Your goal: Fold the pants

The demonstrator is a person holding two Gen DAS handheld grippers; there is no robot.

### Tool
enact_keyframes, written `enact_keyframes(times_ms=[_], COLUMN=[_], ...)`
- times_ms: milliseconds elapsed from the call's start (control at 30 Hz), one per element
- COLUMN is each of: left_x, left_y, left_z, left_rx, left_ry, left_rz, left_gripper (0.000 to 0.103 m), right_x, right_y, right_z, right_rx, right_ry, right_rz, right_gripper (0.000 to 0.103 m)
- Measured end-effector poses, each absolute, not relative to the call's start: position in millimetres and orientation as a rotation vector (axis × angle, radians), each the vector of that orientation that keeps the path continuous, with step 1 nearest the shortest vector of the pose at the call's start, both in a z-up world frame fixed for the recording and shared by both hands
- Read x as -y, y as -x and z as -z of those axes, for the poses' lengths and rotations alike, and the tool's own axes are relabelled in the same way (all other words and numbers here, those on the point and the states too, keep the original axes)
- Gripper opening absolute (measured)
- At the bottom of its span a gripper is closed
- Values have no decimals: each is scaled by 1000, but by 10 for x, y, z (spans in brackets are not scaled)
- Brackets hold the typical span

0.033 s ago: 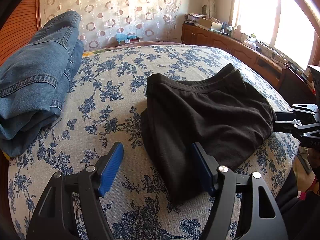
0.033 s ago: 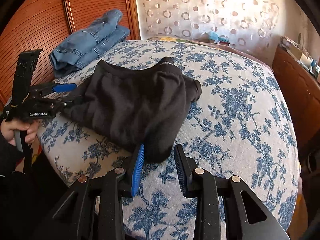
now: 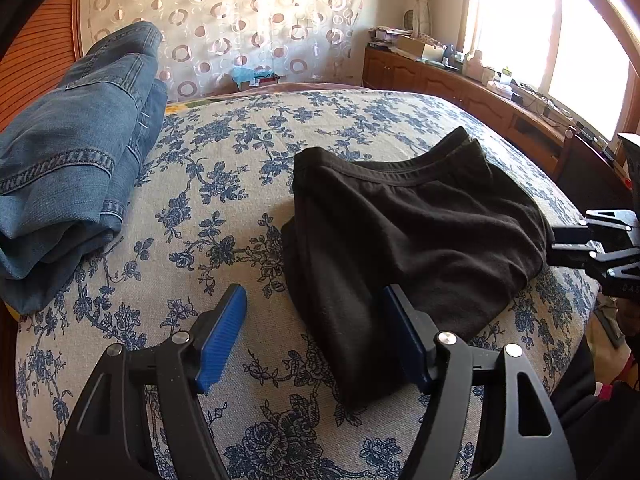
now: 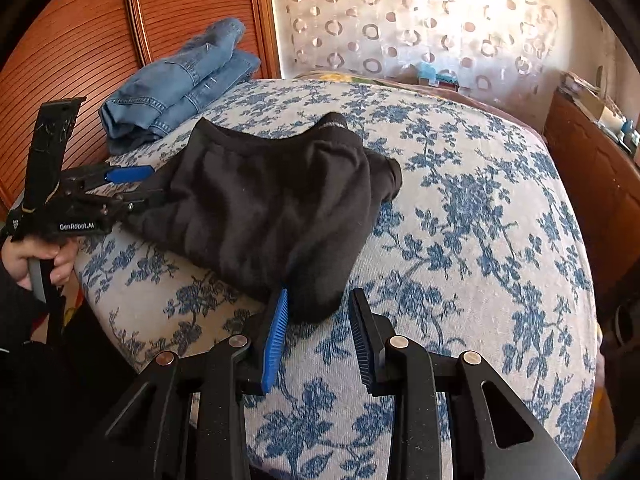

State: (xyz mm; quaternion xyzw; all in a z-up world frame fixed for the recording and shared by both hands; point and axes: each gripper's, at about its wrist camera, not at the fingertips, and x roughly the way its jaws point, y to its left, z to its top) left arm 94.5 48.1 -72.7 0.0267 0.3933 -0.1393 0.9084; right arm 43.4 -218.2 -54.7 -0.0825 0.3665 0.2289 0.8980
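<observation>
Black pants lie folded into a compact bundle on the floral bed cover, waistband at the far side. They also show in the right wrist view. My left gripper is open, its fingers astride the near corner of the bundle. My right gripper is open, with the bundle's near corner lying between its blue pads. Each gripper shows at the edge of the other's view: the right one and the left one.
Folded blue jeans lie at the bed's far left, by the wooden headboard. A wooden sideboard with clutter runs along the window side. The bed edge drops off close under both grippers.
</observation>
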Motion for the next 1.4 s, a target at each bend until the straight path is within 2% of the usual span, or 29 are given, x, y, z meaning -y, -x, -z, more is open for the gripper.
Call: enact_keyframes(times_ms=[200,267,333,467,867,933,1000,1100,1167,1300,1367,1400], left_x=[-482,-482,-485,-476,-483,-477,-469,-441,-429,-420,-419,-421], left_y=[-943,-939,-950,-966,-976,-965,-974,-979,-991,-992,-995,-998], left_z=[732,732,731,732,734,735,735,739,740,742,739,737], left_rx=[-811,-811,-810,-810,-807,-805,-814,-821,-826,-828,-832,-836], left_ry=[-55,-56,-57,-62,-56,-57,-55,-69,-75,-78,-79,-77], left_rz=[288,288,290,293,298,295,302,301,305,298,296,295], left_gripper=[71,71,71,71,72,72,80,83,85,85,85,85], right_x=[2136,2151,2194,2346,2421,2509,2564,2581,2542,2418,2357,2323], right_y=[-435,-439,-409,-352,-372,-379,-386,-378,-409,-551,-660,-713], right_z=[558,534,468,306,410,373,340,298,297,317,346,357], right_rx=[-766,-760,-722,-664,-717,-712,-700,-682,-674,-664,-663,-668], right_ry=[187,192,205,182,187,159,144,122,119,114,107,108], right_rz=[-476,-481,-472,-443,-426,-427,-406,-398,-393,-403,-417,-421], right_gripper=[33,9,5,4,4,8,15,30,43,56,66,66])
